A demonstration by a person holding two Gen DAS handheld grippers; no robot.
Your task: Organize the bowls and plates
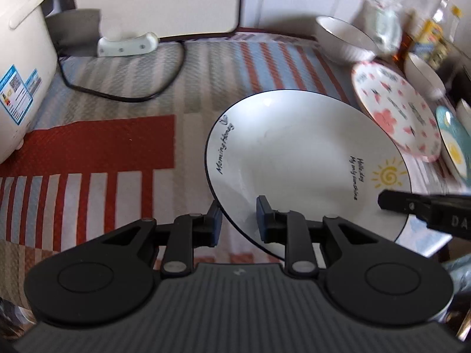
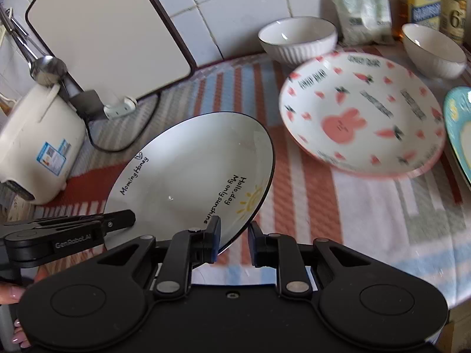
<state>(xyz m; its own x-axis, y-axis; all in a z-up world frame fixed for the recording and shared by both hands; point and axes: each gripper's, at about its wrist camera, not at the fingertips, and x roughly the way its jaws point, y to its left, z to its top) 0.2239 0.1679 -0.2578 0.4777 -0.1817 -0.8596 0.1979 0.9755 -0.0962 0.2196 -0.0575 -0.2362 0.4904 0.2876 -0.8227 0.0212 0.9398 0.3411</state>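
The rice cooker (image 2: 38, 144) stands far left on the striped cloth (image 2: 338, 206). Over the cloth the white plate (image 2: 188, 176) hangs tilted, clamped at its rim by both the left gripper (image 1: 239, 220) and the right gripper (image 2: 234, 242). Further right lie the pink plate (image 2: 365, 114), two bowls (image 2: 297, 39) and a blue plate (image 2: 459, 129).

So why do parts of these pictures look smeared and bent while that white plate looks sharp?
Left wrist view: the white plate is crisp, while the bowls and bottles at top right smear from motion. Right wrist view: the rabbit plate is blurred, and the fisheye lens curves the wall tiles.
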